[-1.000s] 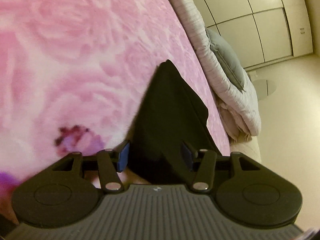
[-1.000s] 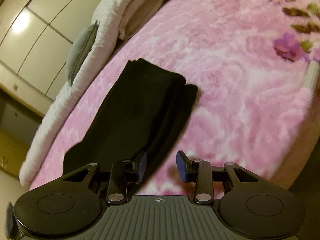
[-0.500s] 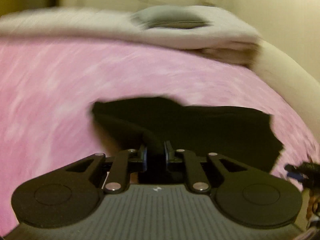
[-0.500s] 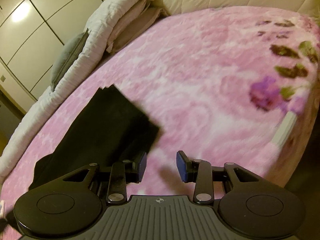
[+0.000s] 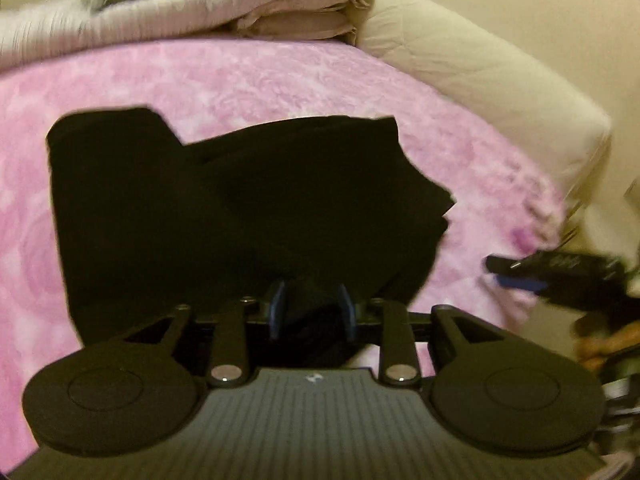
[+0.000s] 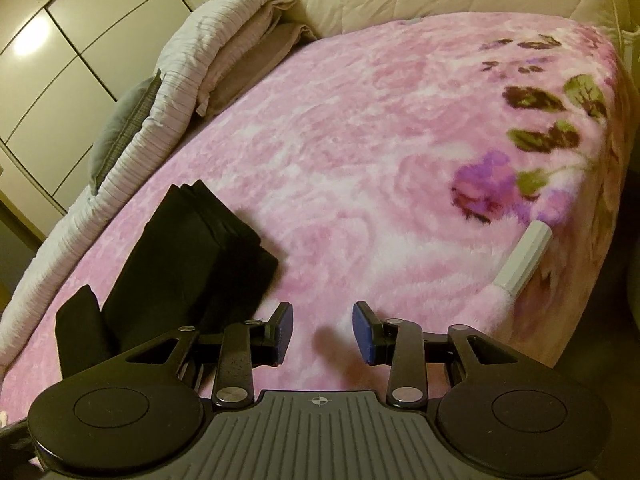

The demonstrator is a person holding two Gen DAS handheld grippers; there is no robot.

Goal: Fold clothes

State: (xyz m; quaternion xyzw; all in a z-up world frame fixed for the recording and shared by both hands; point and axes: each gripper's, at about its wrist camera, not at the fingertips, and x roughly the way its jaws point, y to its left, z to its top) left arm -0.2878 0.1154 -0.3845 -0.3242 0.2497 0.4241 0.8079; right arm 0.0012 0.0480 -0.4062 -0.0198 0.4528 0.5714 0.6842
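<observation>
Here, black garment (image 5: pixel 240 208) between left tongs (image 5: pixel 312 308)

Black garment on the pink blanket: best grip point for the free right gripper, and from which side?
Probably the near corner of the black garment, just left of the open right gripper. Its layered edge lies flat on the pink blanket, so come in low from the near side and pinch all the layers. The left gripper has a raised fold between its fingers at the other end.

- We see one black garment (image 5: pixel 248 208) lying partly folded on the bed's pink blanket (image 6: pixel 360 152).
- Its layers overlap unevenly; we see one end bunched up at its near edge.
</observation>
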